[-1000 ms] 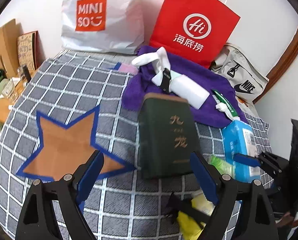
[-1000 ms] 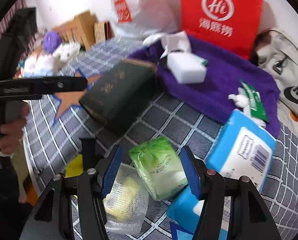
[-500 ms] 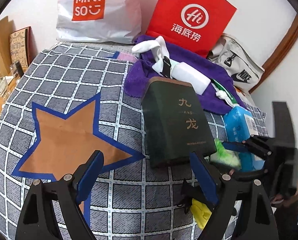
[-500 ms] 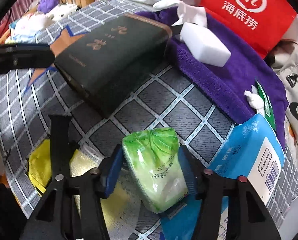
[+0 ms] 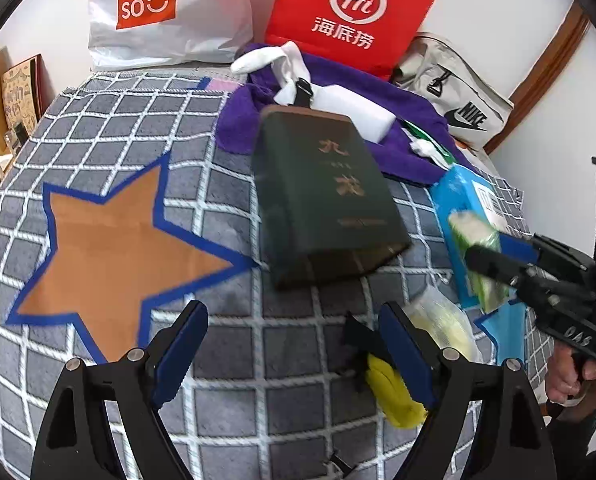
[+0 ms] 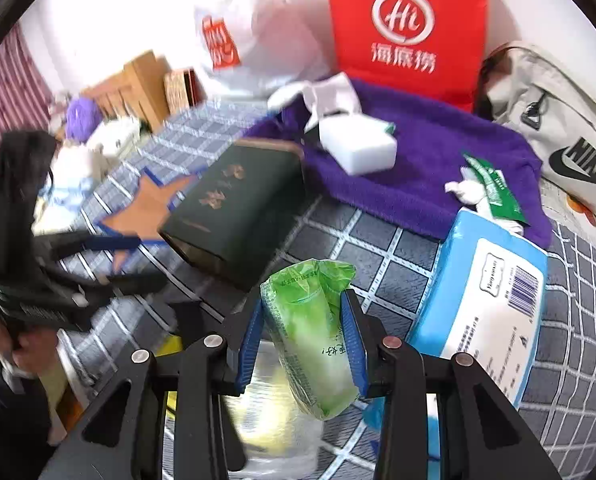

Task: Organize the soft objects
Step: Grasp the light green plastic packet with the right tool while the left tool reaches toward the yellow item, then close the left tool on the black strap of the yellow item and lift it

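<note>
Glossy plastic wraps the green tissue pack; a fuzzy purple towel lies on woven checked cloth.

Looked like a lived-in room at home: checked grey blanket with an orange star, MINISO shopping bag and red paper bag propped against a white wall, Nike bag, wooden furniture alongside.

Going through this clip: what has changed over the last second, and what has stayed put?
The right gripper has just been closing onto the green tissue pack, now clamped and lifted off the checked blanket. The left gripper stays open and empty. The dark green box, blue wipes pack and purple towel stayed put.
</note>
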Demonstrator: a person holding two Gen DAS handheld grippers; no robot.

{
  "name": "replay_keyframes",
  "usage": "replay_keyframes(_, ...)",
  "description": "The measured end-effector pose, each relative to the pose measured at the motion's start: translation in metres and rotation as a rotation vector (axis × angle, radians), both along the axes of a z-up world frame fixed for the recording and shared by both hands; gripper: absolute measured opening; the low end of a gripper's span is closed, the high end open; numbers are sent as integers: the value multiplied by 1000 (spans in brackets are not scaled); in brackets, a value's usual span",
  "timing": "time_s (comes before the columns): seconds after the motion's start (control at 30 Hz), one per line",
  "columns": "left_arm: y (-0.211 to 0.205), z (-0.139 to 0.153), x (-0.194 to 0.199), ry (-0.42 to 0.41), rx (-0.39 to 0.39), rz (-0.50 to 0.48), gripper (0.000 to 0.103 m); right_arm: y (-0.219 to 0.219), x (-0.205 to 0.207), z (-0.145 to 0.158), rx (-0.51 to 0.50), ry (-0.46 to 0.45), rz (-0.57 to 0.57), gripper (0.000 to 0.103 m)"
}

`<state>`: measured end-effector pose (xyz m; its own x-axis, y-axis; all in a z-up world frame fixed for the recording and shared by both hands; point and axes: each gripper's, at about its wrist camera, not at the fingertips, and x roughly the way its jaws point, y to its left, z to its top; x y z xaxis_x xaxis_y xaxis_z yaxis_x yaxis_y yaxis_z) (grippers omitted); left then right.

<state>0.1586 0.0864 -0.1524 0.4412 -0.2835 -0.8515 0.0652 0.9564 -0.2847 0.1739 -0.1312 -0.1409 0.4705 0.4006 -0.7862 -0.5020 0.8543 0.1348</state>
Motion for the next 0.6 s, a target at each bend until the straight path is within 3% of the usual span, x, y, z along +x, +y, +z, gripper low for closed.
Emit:
replay_keyframes(0.33, -31, -10, -16, 14, -46, -21, 72, -41, -47, 21, 134, -36, -46, 36)
replay_keyframes(0.6, -30, -19, -9, 32, -68, 12, 72, -59, -68, 38, 225, -68, -70, 35)
